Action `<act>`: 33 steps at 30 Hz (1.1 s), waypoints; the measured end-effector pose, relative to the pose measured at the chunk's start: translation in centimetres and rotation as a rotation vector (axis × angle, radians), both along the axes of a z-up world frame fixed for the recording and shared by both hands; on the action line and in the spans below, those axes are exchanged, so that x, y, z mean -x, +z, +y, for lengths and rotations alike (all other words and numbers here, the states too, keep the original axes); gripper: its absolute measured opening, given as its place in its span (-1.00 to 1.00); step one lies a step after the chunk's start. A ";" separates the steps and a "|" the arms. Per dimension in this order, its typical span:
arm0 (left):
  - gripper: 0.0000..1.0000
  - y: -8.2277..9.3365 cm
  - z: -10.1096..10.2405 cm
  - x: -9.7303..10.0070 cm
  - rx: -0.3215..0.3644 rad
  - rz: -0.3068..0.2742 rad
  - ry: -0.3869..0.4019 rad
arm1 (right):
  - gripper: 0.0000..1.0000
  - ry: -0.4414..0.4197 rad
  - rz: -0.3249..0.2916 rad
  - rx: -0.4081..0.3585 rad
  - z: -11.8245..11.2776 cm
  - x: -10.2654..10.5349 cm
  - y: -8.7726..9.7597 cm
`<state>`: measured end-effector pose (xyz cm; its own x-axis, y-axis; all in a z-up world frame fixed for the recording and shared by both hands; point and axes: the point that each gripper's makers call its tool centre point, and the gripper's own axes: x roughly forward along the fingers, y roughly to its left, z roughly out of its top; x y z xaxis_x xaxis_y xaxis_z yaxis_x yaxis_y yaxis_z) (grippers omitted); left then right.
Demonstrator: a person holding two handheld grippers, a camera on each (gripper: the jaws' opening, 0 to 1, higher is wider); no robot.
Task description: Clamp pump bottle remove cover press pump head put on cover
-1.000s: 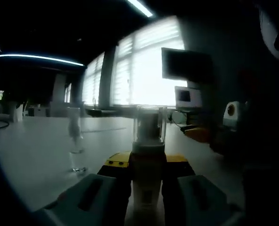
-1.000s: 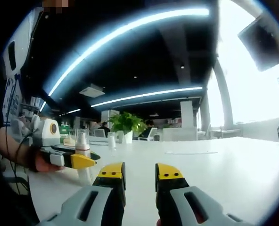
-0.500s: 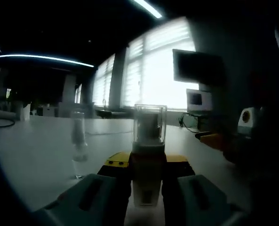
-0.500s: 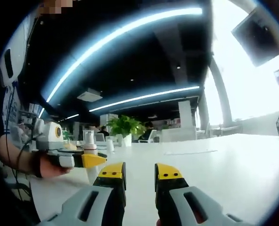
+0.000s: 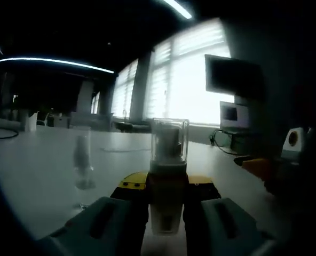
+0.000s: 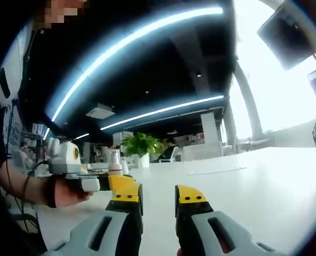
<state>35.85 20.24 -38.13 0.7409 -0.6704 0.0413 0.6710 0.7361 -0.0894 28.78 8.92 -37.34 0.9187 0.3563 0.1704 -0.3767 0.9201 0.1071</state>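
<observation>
Left gripper view: my left tool [image 5: 167,205] still pinches the pump bottle [image 5: 168,181], cover [image 5: 170,140] on; my right tool [image 6: 159,201], spread, has drawn closer.

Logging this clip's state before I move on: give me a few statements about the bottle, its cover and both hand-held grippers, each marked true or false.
1. The left hand-held gripper is shut on the pump bottle. True.
2. The clear cover has been taken off the bottle. False: it sits over the pump head.
3. The right hand-held gripper holds the cover. False: its jaws are open with nothing between them.
4. A green plant stands at the far side of the white table. True.
5. The bottle lies on its side. False: it is upright between the jaws.
</observation>
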 end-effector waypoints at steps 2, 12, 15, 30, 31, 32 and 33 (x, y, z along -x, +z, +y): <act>-0.71 -0.3 0.0 -0.4 0.006 0.020 0.016 | -0.64 -0.003 -0.002 0.000 0.0 0.0 0.0; -0.71 -0.8 -1.5 -2.9 -0.005 0.037 0.052 | -0.66 0.007 0.004 0.000 0.2 0.0 0.0; -0.71 -0.6 -1.7 -3.4 -0.009 0.030 0.061 | -0.66 0.008 0.001 -0.012 0.2 0.1 0.2; -0.71 -0.7 -2.8 -6.0 -0.019 0.021 0.086 | -0.67 0.009 0.003 -0.012 0.2 0.1 0.2; -0.71 -0.8 -2.7 -6.1 -0.022 0.021 0.089 | -0.67 0.008 0.002 -0.012 0.2 0.1 0.2; -0.71 -1.0 -2.8 -6.3 -0.024 0.022 0.091 | -0.67 0.008 0.003 -0.011 0.2 0.1 0.2; -0.71 -1.0 -2.9 -6.3 -0.025 0.022 0.092 | -0.67 0.007 0.003 -0.010 0.2 0.1 0.2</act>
